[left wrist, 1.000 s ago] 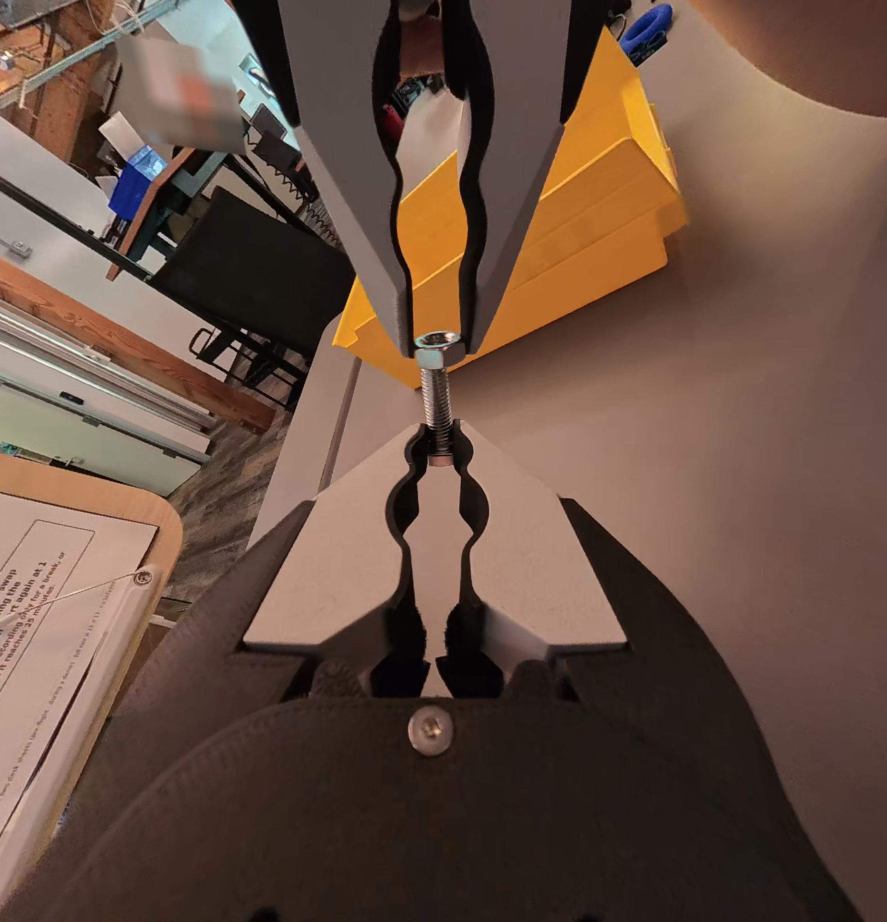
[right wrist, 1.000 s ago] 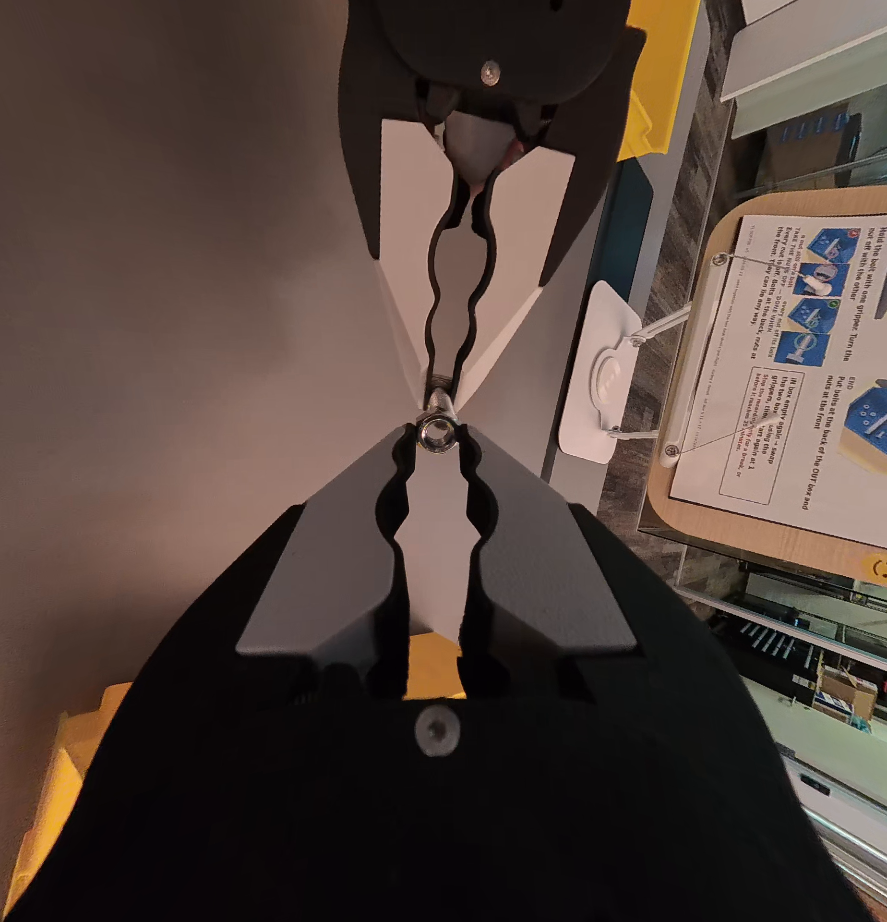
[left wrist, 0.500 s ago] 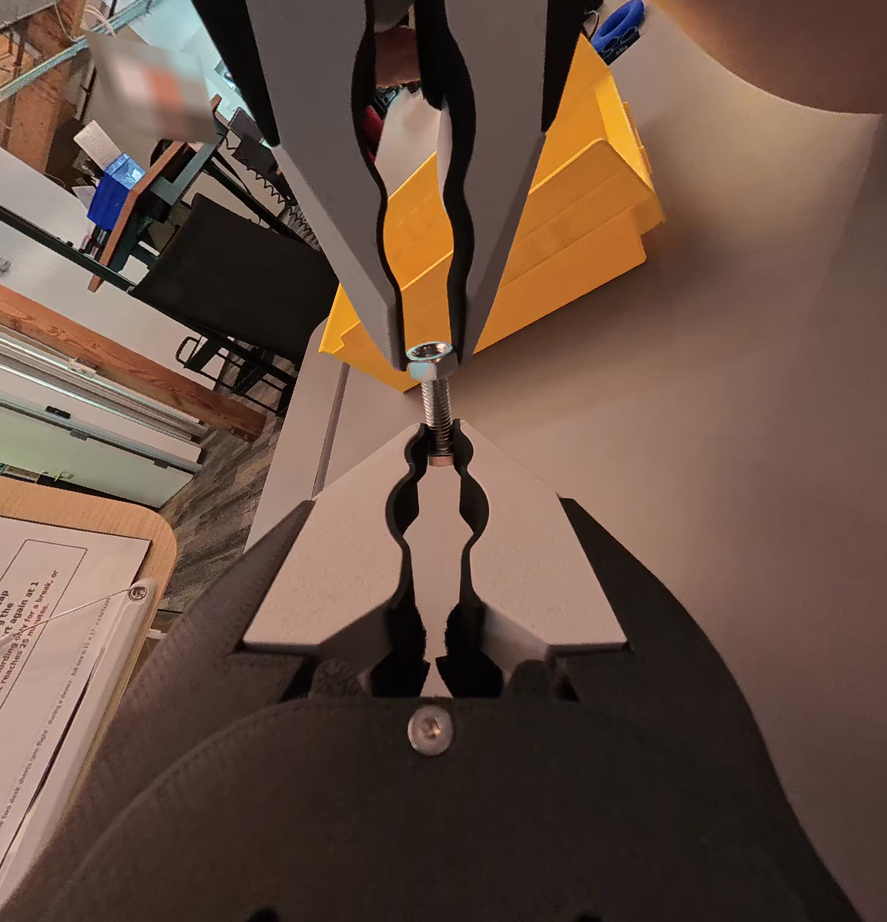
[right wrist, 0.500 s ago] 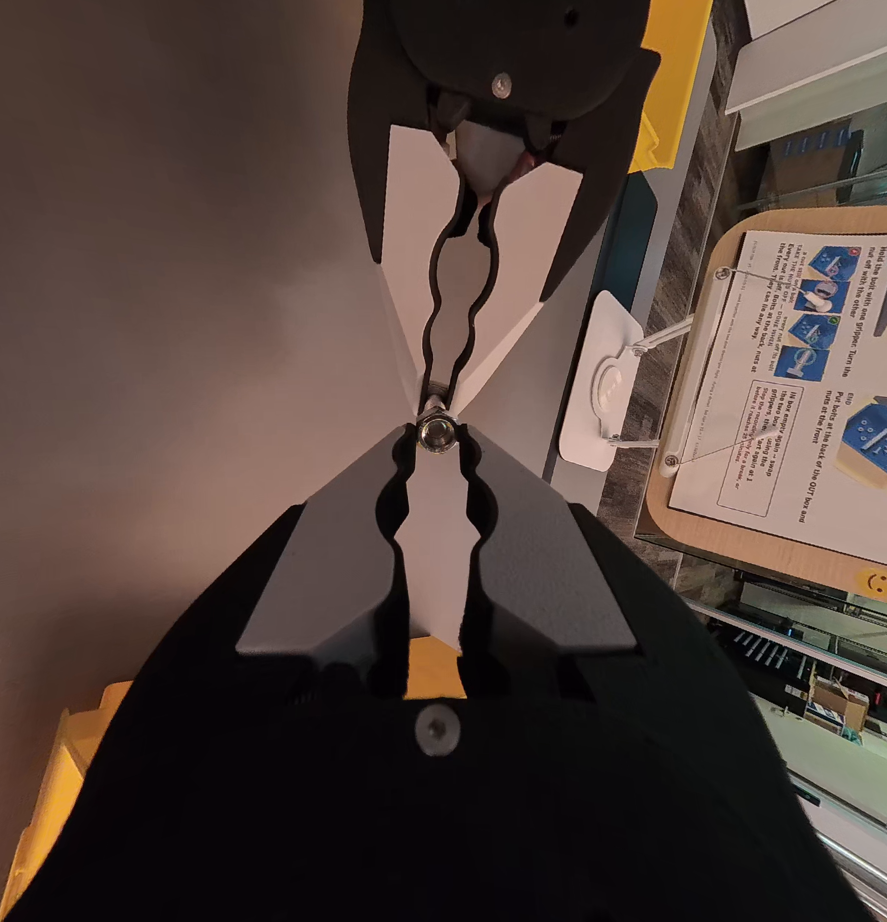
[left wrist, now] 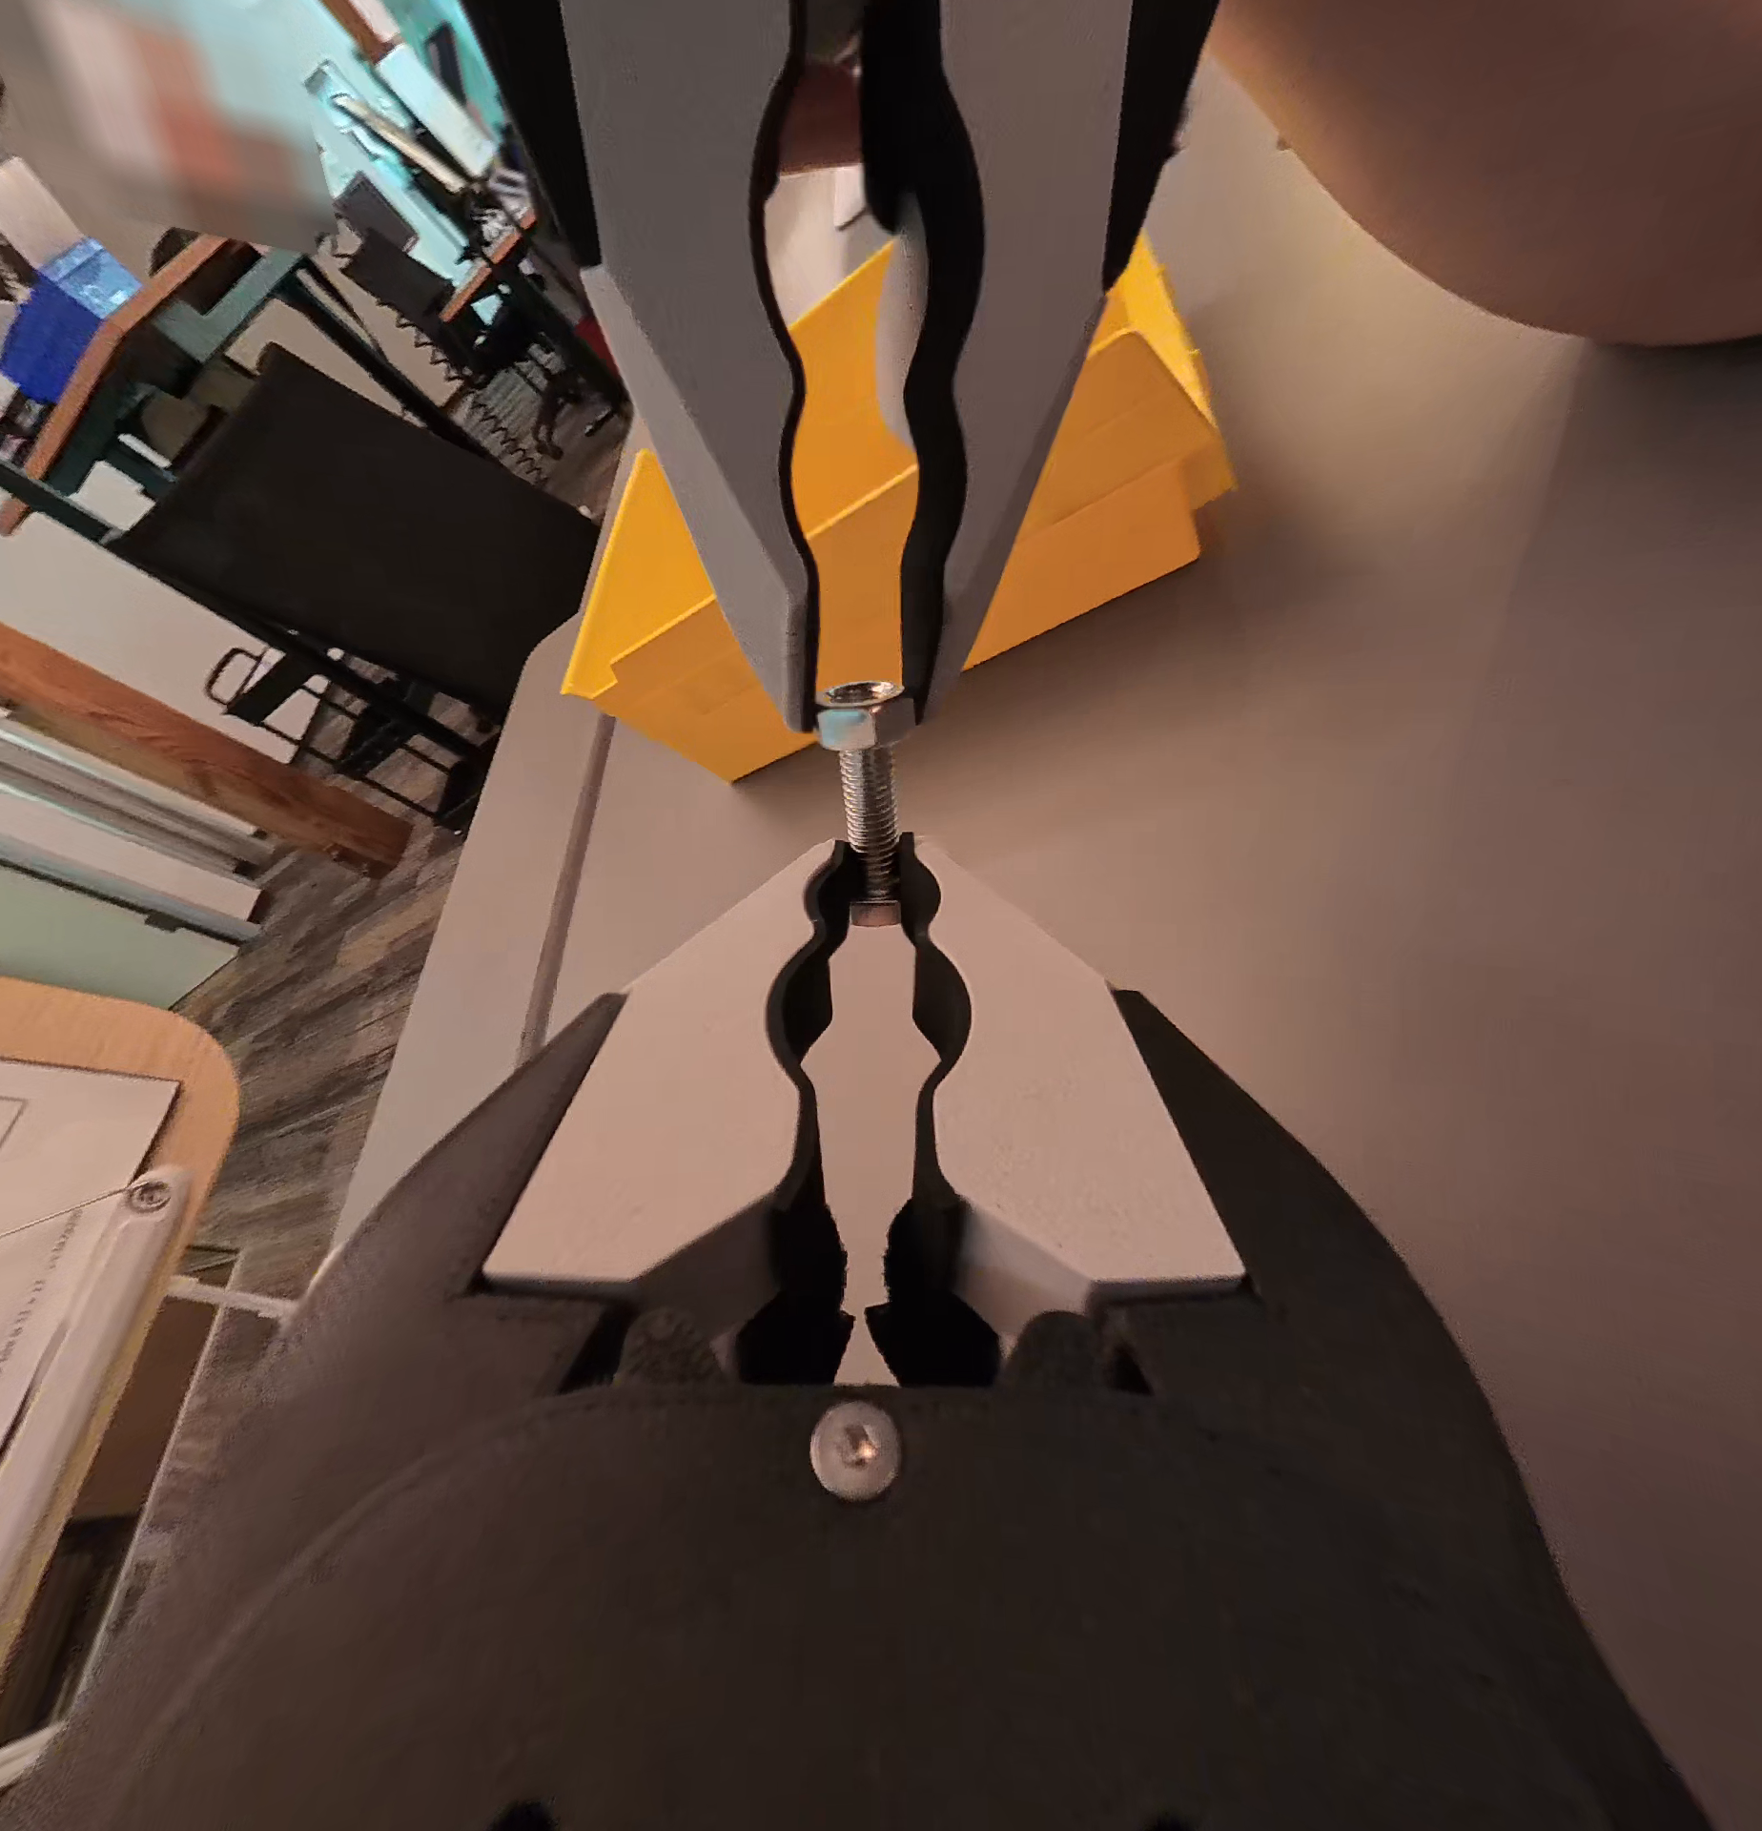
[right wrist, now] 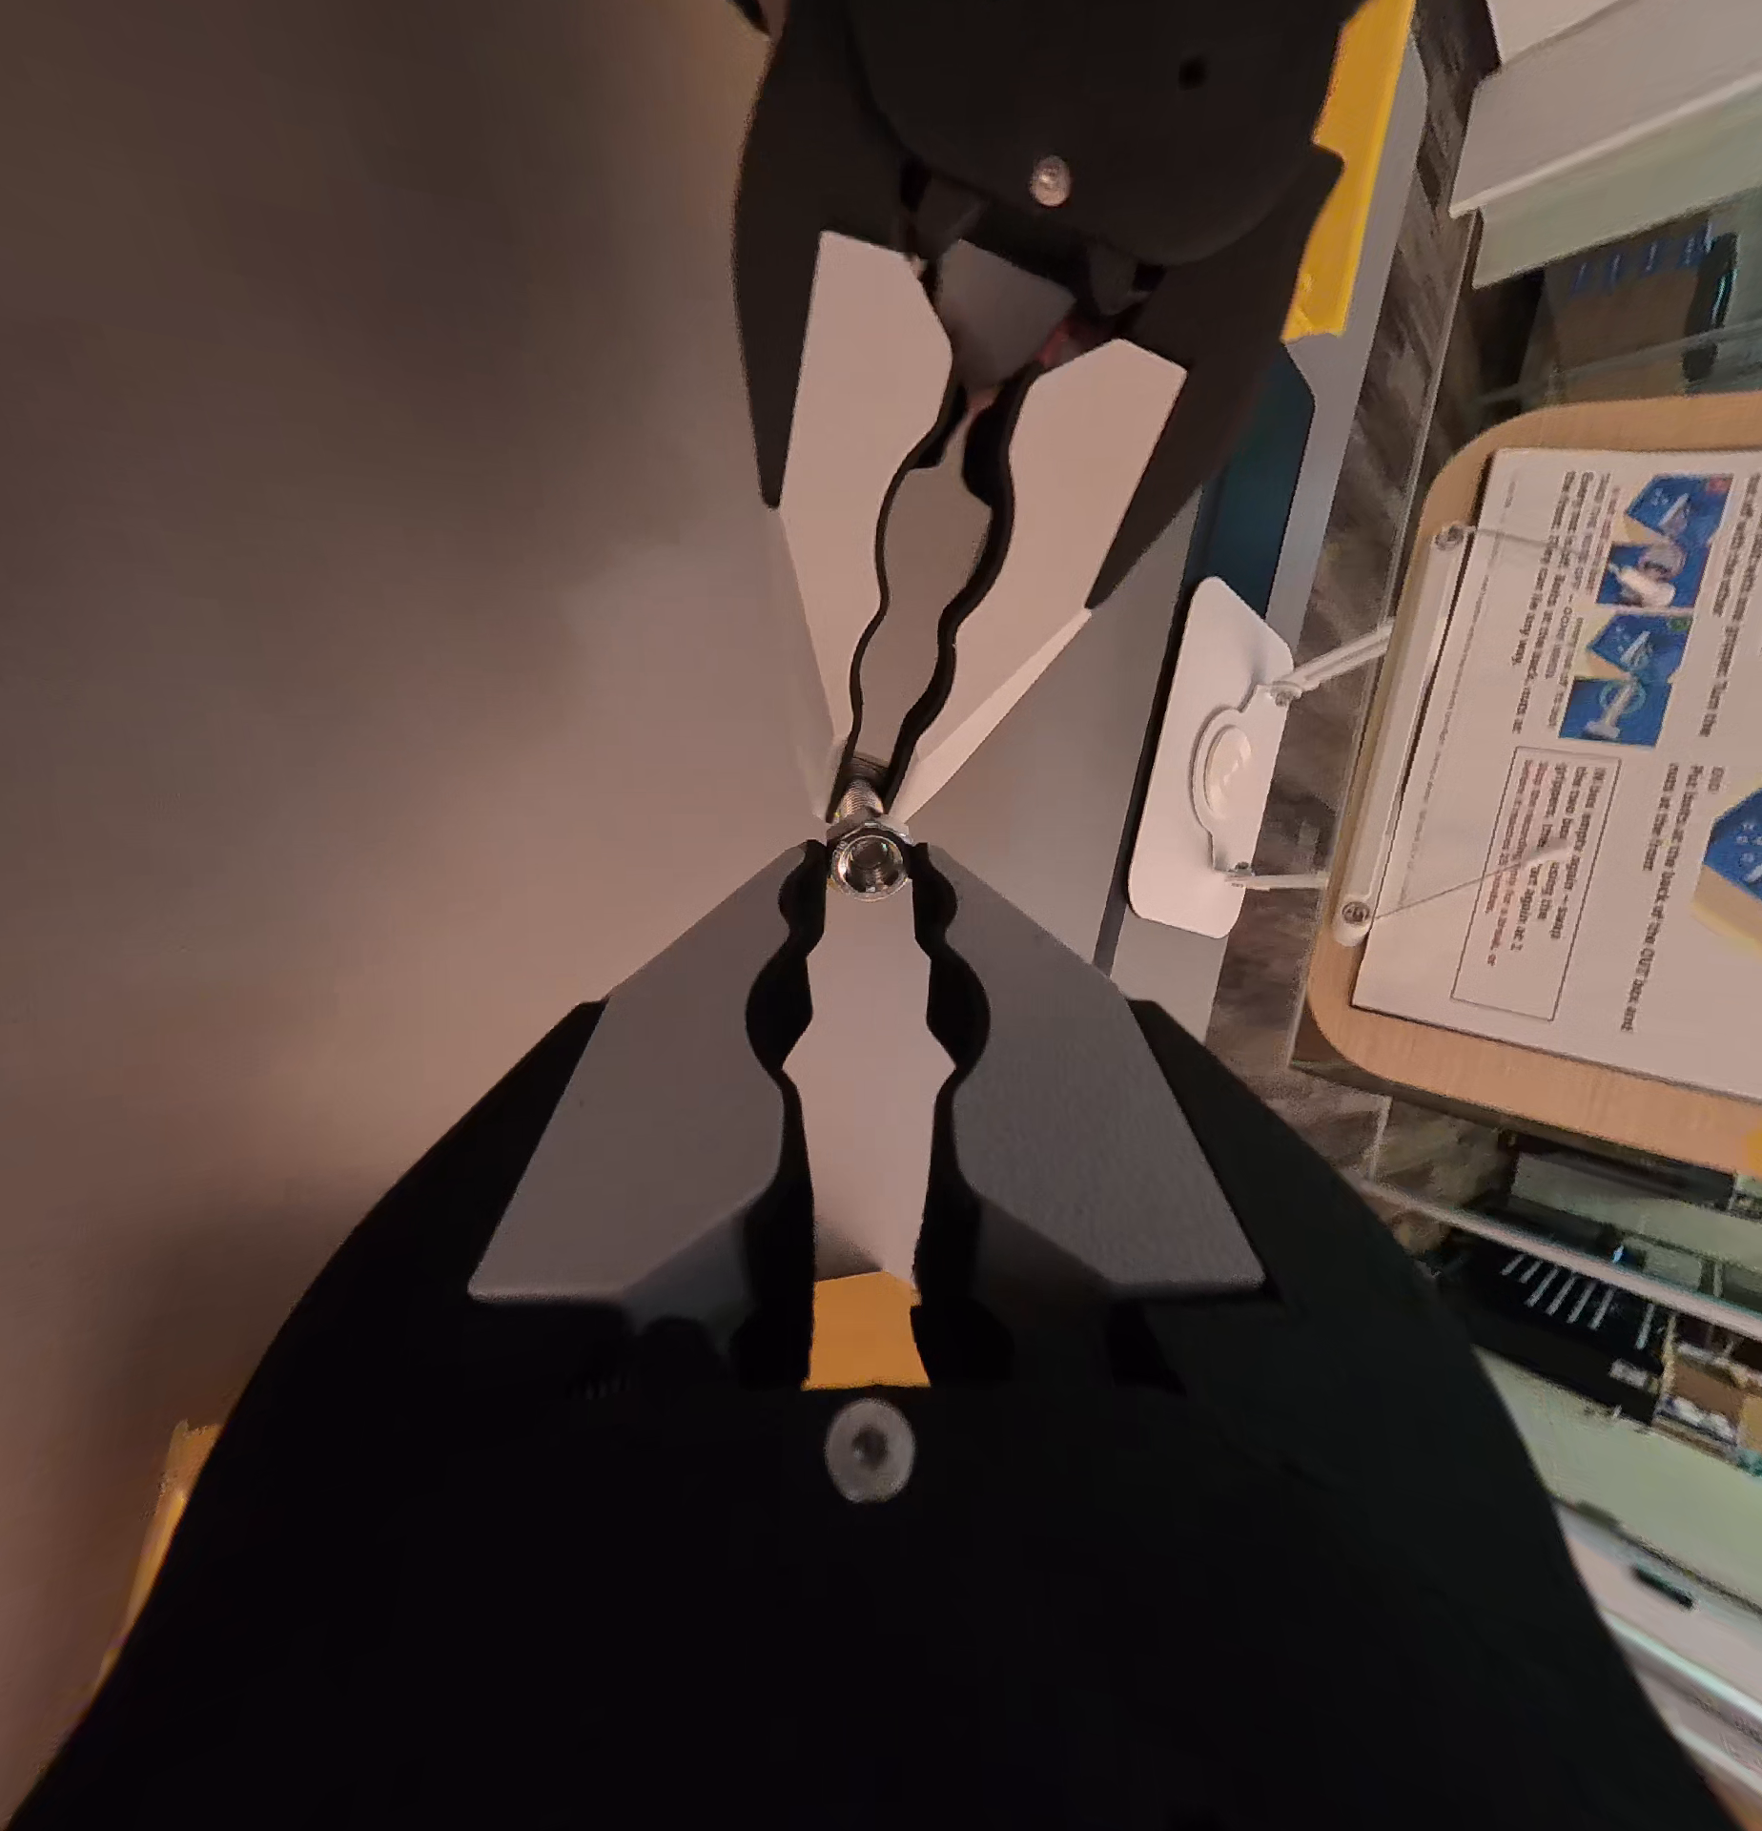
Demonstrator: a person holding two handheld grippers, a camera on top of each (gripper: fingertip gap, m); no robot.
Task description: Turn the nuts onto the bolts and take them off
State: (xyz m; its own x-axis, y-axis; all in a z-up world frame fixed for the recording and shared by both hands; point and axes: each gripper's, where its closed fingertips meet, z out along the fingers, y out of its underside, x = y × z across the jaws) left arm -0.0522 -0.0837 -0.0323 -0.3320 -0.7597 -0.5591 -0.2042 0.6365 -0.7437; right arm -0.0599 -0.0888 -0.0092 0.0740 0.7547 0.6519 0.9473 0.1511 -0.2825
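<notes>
Grippers: two, tip to tip. Left gripper [left wrist: 867, 872] was clamped on the bolt's head end, I'd guess to keep it from spinning; right gripper [left wrist: 862, 708] was pinched shut on the nut so it could do the turning.
Table [left wrist: 1452, 892]: one grey top under both grippers, nothing resting on it near the tips.
Yellow bins [left wrist: 1105, 515]: looked like a stack of two or three behind the right gripper, hard to count.
Instruction sheet [right wrist: 1590, 753]: one, on a wooden board off to the right gripper's right side.
Bolt [left wrist: 867, 803]: one, held in the air, bridging the gap between both tips.
Nut [left wrist: 860, 715]: one, at the far end of the thread, so barely on or nearly off, can't tell which.
</notes>
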